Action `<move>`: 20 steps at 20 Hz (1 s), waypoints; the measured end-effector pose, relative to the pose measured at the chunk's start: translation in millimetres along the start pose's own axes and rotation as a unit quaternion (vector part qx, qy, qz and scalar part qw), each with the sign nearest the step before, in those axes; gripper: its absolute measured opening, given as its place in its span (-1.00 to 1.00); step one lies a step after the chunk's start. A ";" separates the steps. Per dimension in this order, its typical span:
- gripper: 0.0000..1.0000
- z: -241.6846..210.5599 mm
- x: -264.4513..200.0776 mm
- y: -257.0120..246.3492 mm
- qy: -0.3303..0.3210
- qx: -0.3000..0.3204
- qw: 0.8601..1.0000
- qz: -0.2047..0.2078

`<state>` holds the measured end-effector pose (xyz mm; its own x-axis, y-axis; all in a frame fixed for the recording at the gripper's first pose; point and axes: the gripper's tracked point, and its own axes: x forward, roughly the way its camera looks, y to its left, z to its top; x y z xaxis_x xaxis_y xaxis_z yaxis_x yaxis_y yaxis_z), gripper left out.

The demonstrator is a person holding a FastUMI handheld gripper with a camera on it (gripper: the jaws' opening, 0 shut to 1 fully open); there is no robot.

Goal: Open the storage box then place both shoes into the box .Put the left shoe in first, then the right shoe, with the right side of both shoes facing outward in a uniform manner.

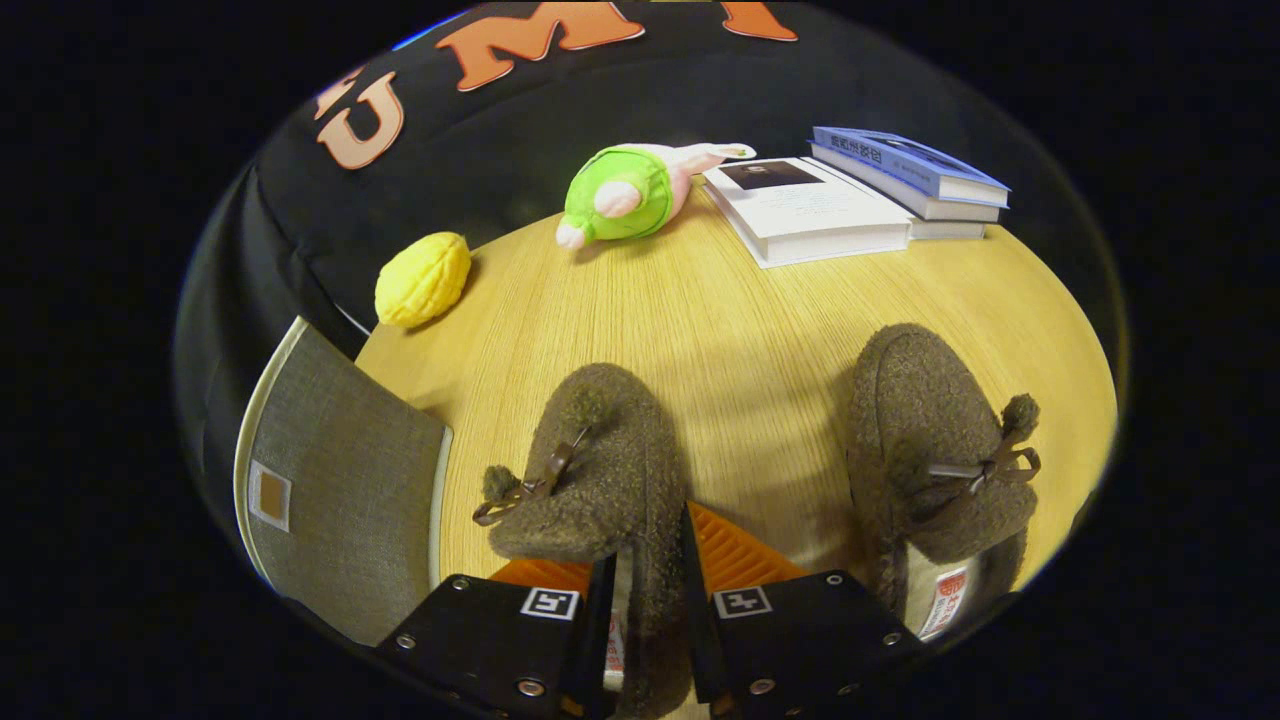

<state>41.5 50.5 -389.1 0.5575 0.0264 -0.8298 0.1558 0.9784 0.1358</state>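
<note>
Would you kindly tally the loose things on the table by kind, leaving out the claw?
Shoes: 2, left in the claw, right
Books: 3, white, blue, one under it
Plush toys: 2, green, yellow
Box: 1
Total: 8
</note>
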 end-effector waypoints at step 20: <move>-0.91 64.1 -96.2 85.9 -0.081 0.101 0.989 0.077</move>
<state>53.5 118.8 -262.9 0.7084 0.1235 -0.6949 0.2084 0.9041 0.3731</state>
